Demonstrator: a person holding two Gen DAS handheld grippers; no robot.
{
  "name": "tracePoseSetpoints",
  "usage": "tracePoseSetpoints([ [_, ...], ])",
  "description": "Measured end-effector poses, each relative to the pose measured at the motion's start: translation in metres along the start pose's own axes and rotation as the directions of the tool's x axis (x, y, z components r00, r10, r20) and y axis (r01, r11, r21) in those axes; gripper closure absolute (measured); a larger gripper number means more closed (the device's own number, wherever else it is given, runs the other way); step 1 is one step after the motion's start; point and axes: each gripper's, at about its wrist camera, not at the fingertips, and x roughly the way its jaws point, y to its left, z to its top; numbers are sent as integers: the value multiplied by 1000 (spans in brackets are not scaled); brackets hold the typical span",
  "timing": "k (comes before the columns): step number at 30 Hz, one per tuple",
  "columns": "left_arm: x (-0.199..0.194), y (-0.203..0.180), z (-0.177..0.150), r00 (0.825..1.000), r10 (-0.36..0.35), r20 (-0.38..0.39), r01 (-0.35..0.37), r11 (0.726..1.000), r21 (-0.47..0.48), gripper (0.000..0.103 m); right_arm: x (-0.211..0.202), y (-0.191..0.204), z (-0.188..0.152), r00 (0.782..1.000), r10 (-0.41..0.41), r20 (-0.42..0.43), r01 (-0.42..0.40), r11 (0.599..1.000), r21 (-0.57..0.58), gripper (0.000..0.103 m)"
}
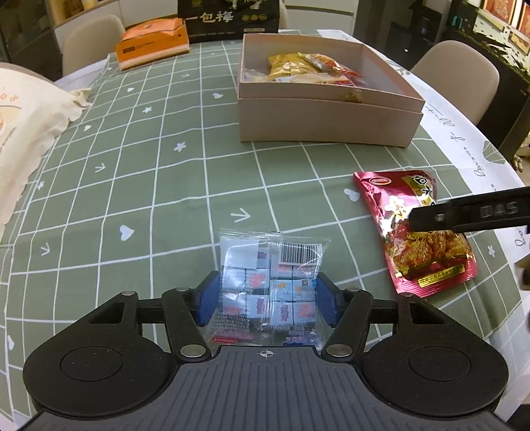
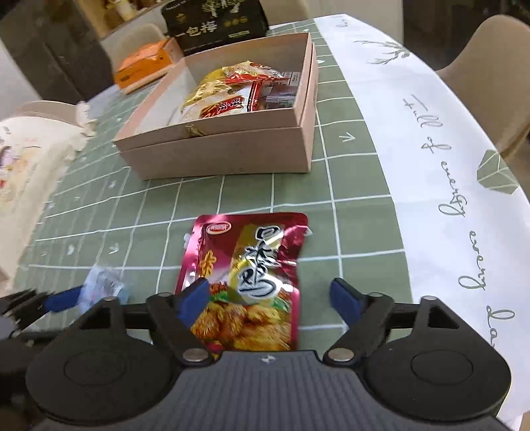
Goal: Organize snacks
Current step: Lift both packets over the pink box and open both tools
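A clear bag of small wrapped candies [image 1: 270, 281] lies on the green checked tablecloth between the blue pads of my left gripper [image 1: 266, 298]; the pads touch its two sides. A red foil snack pouch [image 2: 245, 281] lies between the wide-open fingers of my right gripper [image 2: 270, 298], with the left pad at its edge and the right pad apart from it. The pouch [image 1: 414, 232] and a right finger also show in the left wrist view. A tan open box [image 1: 328, 96] farther back holds several snack packs. It also shows in the right wrist view [image 2: 225, 149].
An orange tissue pack [image 1: 152, 43] and a black box with gold print [image 1: 228, 18] stand at the far edge. A cream cloth bag [image 1: 26, 132] lies at the left. Chairs surround the table. The white tablecloth border [image 2: 430, 165] runs along the right.
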Motion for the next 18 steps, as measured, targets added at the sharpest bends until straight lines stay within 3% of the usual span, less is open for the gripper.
tracePoseSetpoints([
  [4, -3, 10, -3, 1000, -15, -12, 15, 1000, 13, 37, 13, 26, -5, 996, -91, 12, 92, 993, -70, 4],
  [7, -6, 20, -7, 997, -75, -10, 75, 996, 40, 38, 17, 41, -10, 987, -155, 42, 159, 980, -119, 9],
  [9, -8, 29, -8, 992, -122, -11, 123, 991, 54, 38, 8, 51, -12, 985, -161, 55, 167, 977, -131, 43],
  [14, -10, 47, -13, 972, -236, 12, 234, 968, 94, 38, -29, 92, -19, 976, -195, 97, 210, 963, -170, 70],
  [17, -10, 50, -16, 961, -274, 31, 266, 951, 156, 37, -55, 121, -26, 969, -199, 149, 227, 951, -209, 83],
  [18, -10, 48, -17, 961, -274, 32, 264, 947, 184, 37, -61, 130, -26, 971, -193, 143, 221, 951, -216, 83],
])
